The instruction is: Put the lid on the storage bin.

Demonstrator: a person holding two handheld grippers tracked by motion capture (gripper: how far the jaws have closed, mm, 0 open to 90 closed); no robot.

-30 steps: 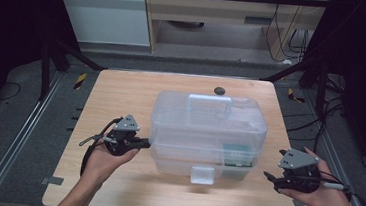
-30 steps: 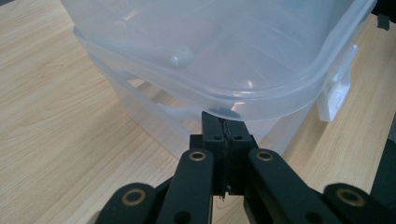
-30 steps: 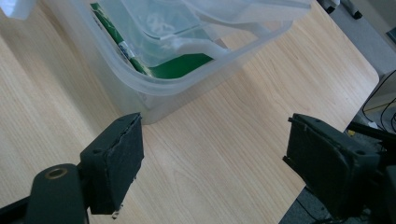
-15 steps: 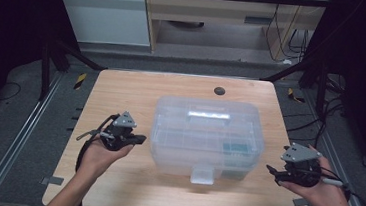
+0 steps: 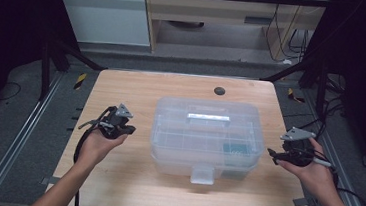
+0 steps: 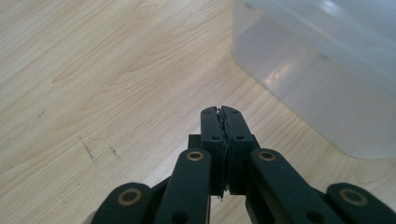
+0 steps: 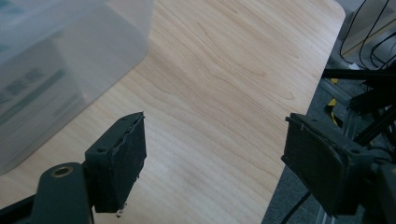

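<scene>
L tool (image 5: 127, 128) sat at L side of surface (image 5: 113, 187), held in L hand (image 5: 98, 143), jaws pressed together w/ nothing between them (left gripper view: tips (image 6: 221, 116) met flat, no gap). It pointed roughly R toward the box, apart from it, w/ bare wood between.

Clear plastic box (image 5: 204, 135) stood mid-surface, lid down, long axis running L–R across the table. Handle strip (image 5: 208, 117) on top of lid, also L–R. Latch tab (image 5: 202, 173) at middle of near side, facing the person. Something teal-green (image 5: 235, 149) seen thru the wall, R part of box; can't tell what it was. In left gripper view the box wall (image 6: 327, 88) filled upper R, near the tool tips but not touching.

Small dark round spot (image 5: 219, 90) on surface behind box, well apart; not in the way.

R tool (image 5: 273, 154) at R edge of surface, in R hand (image 5: 315, 175), jaws spread wide, empty (right gripper view: pads (image 7: 128, 158) far apart, wood between). It pointed L at box's R end, near, not touching.

Judgement: both tools flanked the box's short ends, about equally near. Latch lay between them on near side; either hand would have to swing in toward the front. Nothing blocked that path. R tool, already spread, seemed readier to grip.
</scene>
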